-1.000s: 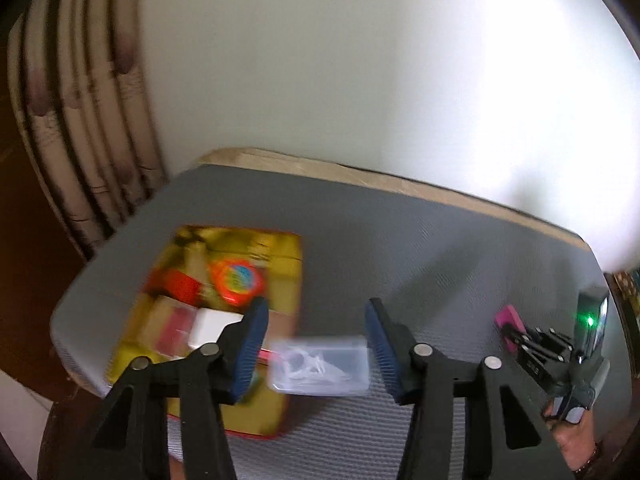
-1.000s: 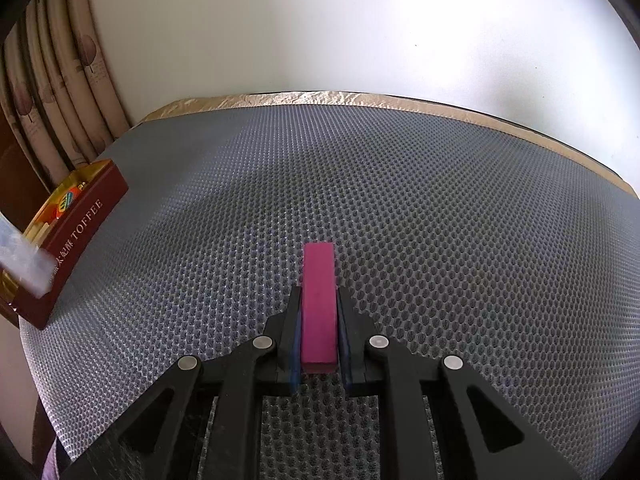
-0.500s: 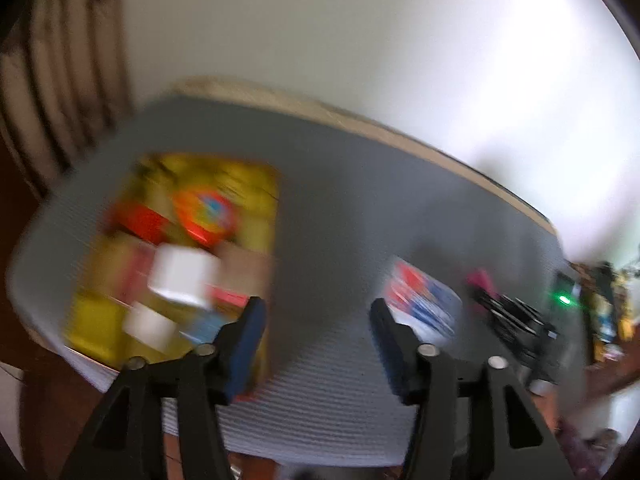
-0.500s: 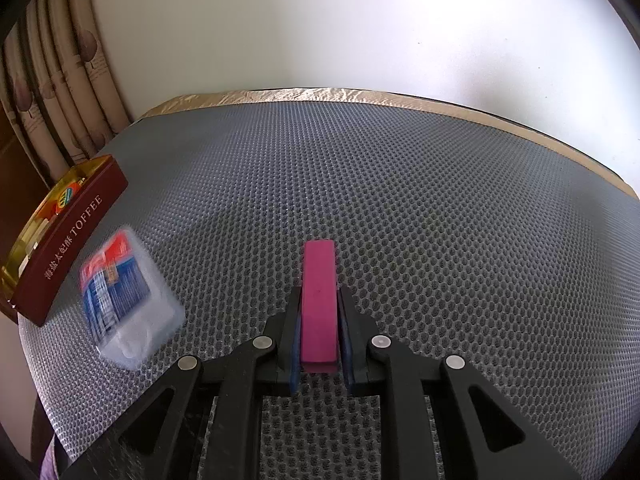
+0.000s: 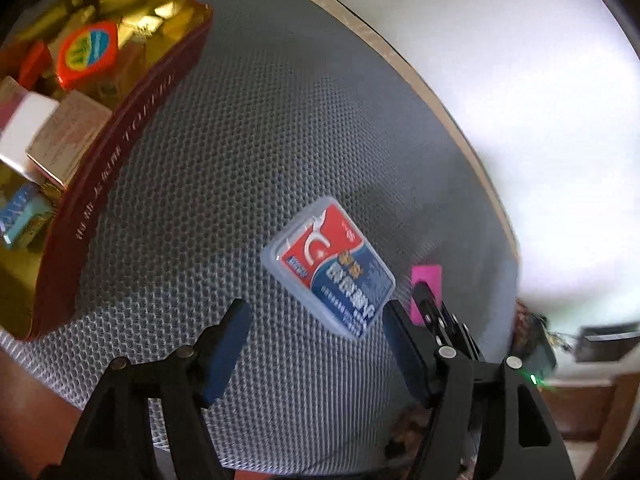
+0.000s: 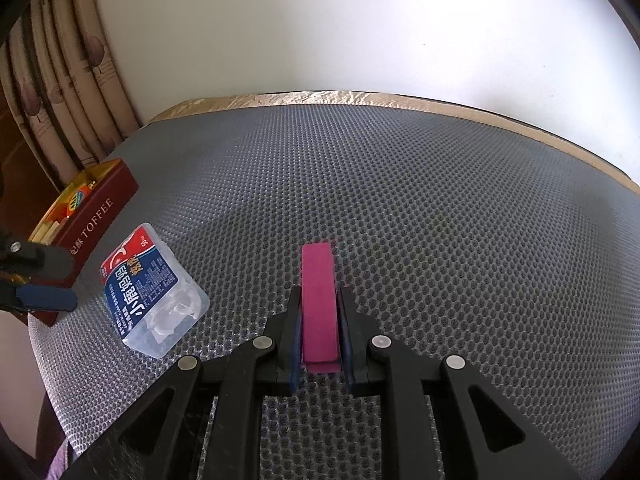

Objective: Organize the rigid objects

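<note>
Grey mesh mat (image 6: 400, 208) covers the table; tan strip (image 6: 320, 98) along its far edge, white wall (image 6: 360, 20) behind. Patterned curtain (image 6: 64, 72) at far left.

Toffee tin (image 5: 108, 168) – dark red outside, gold inside, lid off – sits at the mat's left edge, long side lettered "TOFFEE" in the right wrist view. Inside: round orange tub w/ blue-green label (image 5: 86, 54) toward the far end, white box (image 5: 24, 132) and beige carton (image 5: 66, 140) mid-tin and touching, a small blue-teal pack (image 5: 22, 216) nearer. Other bits in there too blurred to name.

Floss box (image 6: 154, 276) – clear plastic, red/blue label up, white picks showing thru the near end – lies flat on the mat just right of the tin, set at an angle. Apart from the tin, nothing on it.

Pink bar (image 6: 318, 304) – flat, narrow, long axis running near-to-far, right of the floss box (well apart). Its near end is between the R pads; far end lies out on the mat.

L gripper (image 5: 316, 328): jaws opening, wide apart, tilted down over the floss box; box sits ahead of the tips, pads not on it. From the right wrist cam its blue pad (image 6: 48, 298) shows at the left edge beside the tin.

R gripper (image 6: 320, 312): jaws clamped on the pink bar, both pads flat against its long sides.
</note>
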Demonstrator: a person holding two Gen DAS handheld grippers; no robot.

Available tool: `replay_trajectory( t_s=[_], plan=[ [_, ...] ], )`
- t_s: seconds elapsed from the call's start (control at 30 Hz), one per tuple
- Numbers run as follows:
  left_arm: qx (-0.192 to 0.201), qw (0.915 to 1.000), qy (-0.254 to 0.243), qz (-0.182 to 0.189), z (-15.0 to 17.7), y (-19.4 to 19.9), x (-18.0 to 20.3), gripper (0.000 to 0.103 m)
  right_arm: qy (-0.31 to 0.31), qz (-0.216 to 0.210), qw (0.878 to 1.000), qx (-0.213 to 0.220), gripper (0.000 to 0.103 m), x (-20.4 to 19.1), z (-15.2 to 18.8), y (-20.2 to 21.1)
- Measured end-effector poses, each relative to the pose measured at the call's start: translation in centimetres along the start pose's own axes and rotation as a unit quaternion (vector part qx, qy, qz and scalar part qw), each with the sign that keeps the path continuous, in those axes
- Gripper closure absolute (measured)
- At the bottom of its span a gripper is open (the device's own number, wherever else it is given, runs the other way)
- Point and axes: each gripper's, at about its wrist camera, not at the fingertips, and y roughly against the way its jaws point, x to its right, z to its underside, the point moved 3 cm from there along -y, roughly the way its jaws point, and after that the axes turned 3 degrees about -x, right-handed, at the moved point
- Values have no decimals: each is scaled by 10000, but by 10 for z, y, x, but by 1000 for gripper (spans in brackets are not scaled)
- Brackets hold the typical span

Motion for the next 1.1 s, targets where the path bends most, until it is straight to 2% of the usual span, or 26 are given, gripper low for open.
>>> replay_trajectory(
  t_s=[0.23,0.4,0.47,0.57,0.7,0.77,0.9,0.93,0.97,1.1],
  plan=[
    [32,9962,815,-318,-7,-23,30,33,6,-127,9999,-35,86,2,1,2],
    [103,9841,1682,-563,-15,-36,20,33,8,-244,9997,-62,86,4,1,3],
    [109,9794,1938,-553,-20,-45,18,32,23,-303,9995,-71,85,5,1,3],
    [187,9791,1930,-614,-34,-52,22,28,37,-360,9993,-66,84,5,2,5],
    [350,9724,2205,-674,-32,-66,24,25,55,-431,9990,-75,83,5,2,5],
    [290,9733,2143,-768,-35,-69,29,25,55,-452,9989,-80,81,5,2,5],
    [54,9807,1704,-959,-38,-75,40,26,55,-460,9989,-116,81,5,3,4],
    [-16,9822,1549,-1067,-40,-77,44,32,58,-459,9989,-126,81,5,1,3],
    [-60,9835,1439,-1096,-40,-78,46,33,54,-457,9989,-133,79,6,1,2],
    [-253,9895,1168,-816,-35,-74,43,33,56,-442,9989,-156,76,4,-2,0]
  ],
)
